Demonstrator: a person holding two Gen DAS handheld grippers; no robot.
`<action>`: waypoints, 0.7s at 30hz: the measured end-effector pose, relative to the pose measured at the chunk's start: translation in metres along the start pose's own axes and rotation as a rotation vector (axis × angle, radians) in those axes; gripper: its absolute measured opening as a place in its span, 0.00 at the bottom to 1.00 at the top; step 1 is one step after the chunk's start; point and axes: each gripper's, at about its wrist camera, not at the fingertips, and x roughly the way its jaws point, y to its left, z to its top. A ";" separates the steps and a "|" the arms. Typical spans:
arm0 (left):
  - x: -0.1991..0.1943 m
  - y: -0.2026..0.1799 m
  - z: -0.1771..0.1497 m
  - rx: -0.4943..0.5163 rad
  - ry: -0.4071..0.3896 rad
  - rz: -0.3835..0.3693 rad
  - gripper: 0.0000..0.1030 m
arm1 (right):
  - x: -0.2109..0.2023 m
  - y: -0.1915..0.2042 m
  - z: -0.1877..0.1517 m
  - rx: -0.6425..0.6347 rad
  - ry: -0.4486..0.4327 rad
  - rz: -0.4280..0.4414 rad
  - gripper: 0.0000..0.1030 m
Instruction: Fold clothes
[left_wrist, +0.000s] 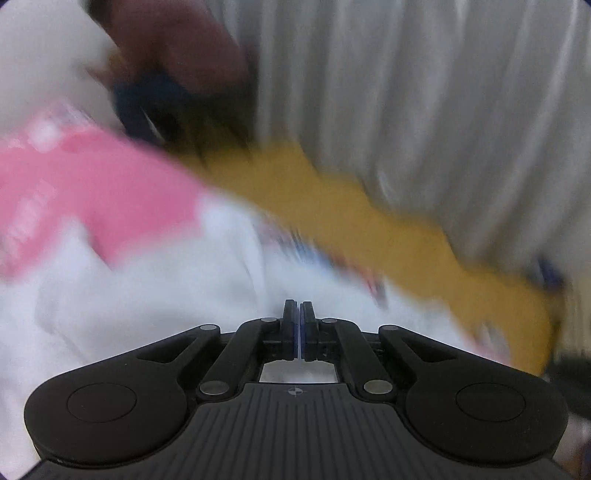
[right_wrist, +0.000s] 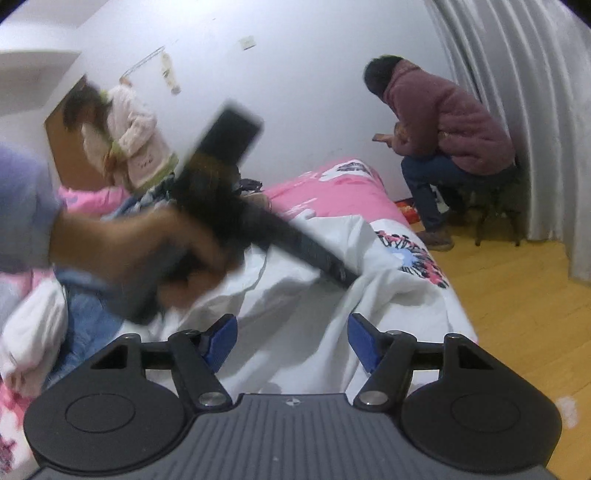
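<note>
A white garment (right_wrist: 295, 295) with a pink and blue print lies spread on the pink bedding (right_wrist: 332, 195). My left gripper (right_wrist: 345, 275), blurred and held by a hand (right_wrist: 147, 251), reaches across the right wrist view; the cloth rises in a peak to its tips. The left wrist view is blurred: the left gripper (left_wrist: 298, 310) has its jaws together on the white garment (left_wrist: 147, 295). My right gripper (right_wrist: 291, 341) hangs open over the near part of the garment, its blue pads (right_wrist: 221, 339) wide apart with nothing between them.
A person in a maroon jacket (right_wrist: 450, 122) sits on a stool by the grey curtain (right_wrist: 535, 110). Another person (right_wrist: 129, 140) stands at the far wall. Wooden floor (right_wrist: 517, 314) runs along the bed's right side. Blue denim (right_wrist: 85, 317) and white cloth (right_wrist: 33, 332) lie at left.
</note>
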 end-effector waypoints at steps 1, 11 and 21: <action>-0.003 0.003 0.005 -0.036 -0.015 0.009 0.01 | 0.001 0.000 0.001 0.004 -0.001 0.002 0.68; 0.018 0.001 0.005 0.056 0.034 0.060 0.01 | 0.014 0.000 -0.003 0.013 0.065 0.001 0.68; 0.041 0.014 -0.001 -0.004 0.091 0.018 0.02 | 0.027 0.004 -0.011 -0.028 0.167 -0.026 0.68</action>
